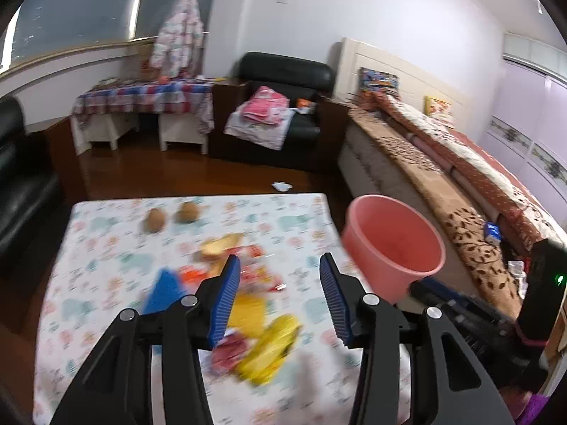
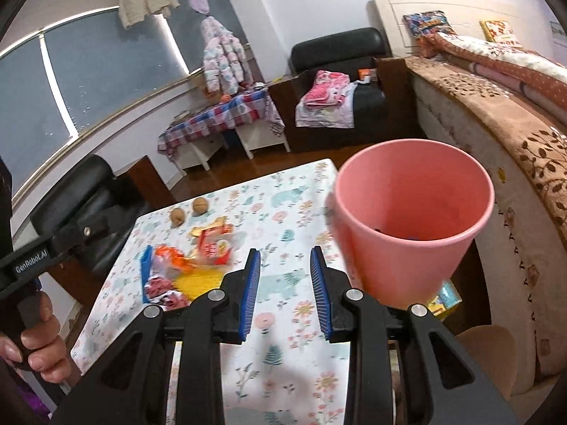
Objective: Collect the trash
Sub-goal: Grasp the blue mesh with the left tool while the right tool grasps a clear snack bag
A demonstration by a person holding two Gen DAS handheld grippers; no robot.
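With the left gripper [image 1: 280, 276] and right gripper [image 2: 285, 265] both spread and empty, most wrappers [image 2: 198, 265] are seen uncollected on the table [image 2: 283, 347], beside the pink bin [image 2: 411, 219].

A table [image 2: 301, 219] is seen in the foreground of both views, with a heap of wrappers [image 2: 191, 265] lying toward its left side. Two nuts [image 1: 172, 215] are placed side by side behind the heap, nearer the far edge. A bucket [image 2: 413, 219] is found at the table's right edge, right of the heap; whether it rests on the table cannot be told. A bed [image 2: 503, 113] is set along the right, beyond the bucket. An armchair [image 1: 280, 106] is placed behind the table, against the far wall, with folded cloth on its seat. A covered side table [image 1: 145, 97] is set left of the armchair.
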